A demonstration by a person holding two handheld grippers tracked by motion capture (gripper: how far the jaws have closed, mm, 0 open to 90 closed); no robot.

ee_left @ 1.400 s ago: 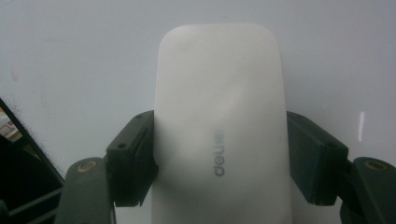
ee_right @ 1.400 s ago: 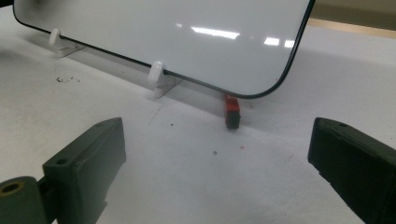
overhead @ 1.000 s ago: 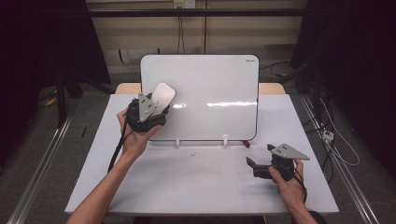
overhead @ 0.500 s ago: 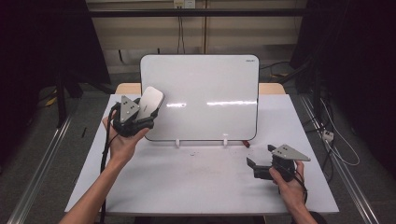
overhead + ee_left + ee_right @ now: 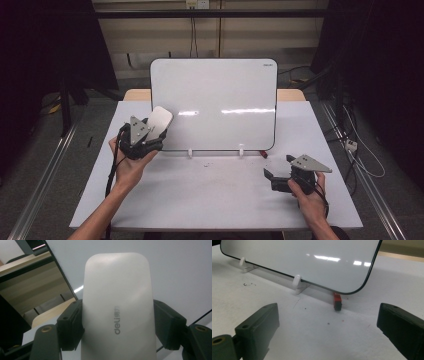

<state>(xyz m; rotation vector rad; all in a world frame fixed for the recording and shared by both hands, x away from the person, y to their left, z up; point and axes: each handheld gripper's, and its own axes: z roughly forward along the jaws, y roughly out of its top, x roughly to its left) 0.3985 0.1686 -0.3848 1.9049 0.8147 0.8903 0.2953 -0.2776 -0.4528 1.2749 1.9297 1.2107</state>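
A white whiteboard (image 5: 215, 100) stands upright on two small white stands at the back of the table. My left gripper (image 5: 150, 134) is shut on a white eraser (image 5: 159, 121) marked "deli" (image 5: 117, 315), held at the board's lower left corner; its jaws clamp both sides of the eraser. My right gripper (image 5: 272, 176) rests low on the table at the front right, open with nothing between its jaws. A small red and black marker cap (image 5: 337, 301) lies under the board's lower right corner (image 5: 263, 154).
The white table (image 5: 210, 200) has dark specks near the stands (image 5: 299, 285). Beyond it are a wooden edge, cables and dark curtains. Metal rails run along the floor at both sides.
My left gripper has carried the eraser down and to the left, from the board's left middle face to its lower left corner. The right gripper has stayed put.
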